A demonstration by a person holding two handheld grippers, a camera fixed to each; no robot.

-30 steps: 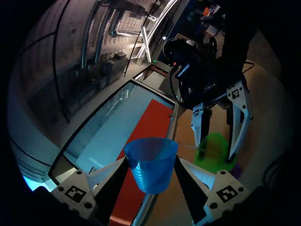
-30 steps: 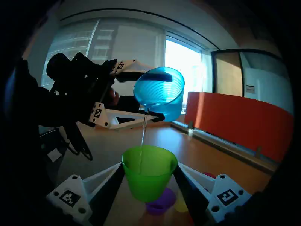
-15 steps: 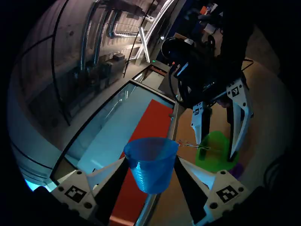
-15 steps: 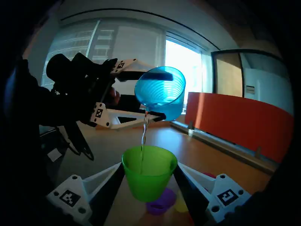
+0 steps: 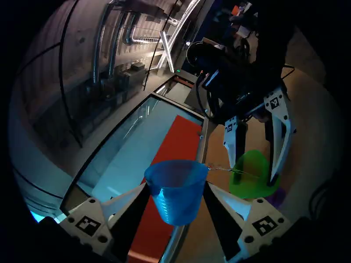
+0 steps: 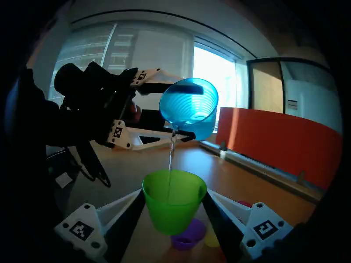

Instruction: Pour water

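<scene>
1. Right gripper view: left tool (image 6: 196, 111) clamps tilted blue cup (image 6: 188, 107); water (image 6: 170, 158) falls into green cup (image 6: 173, 206), clamped by right tool (image 6: 174, 195).
2. Left gripper view: pipes (image 5: 98, 52).
3. Wooden counter (image 6: 245, 175), orange panel (image 6: 281, 140), bright window (image 6: 210, 74).

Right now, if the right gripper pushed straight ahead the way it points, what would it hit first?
Probably the tilted blue cup in the left gripper, just beyond the green cup the right gripper holds; depth is hard to judge.
</scene>
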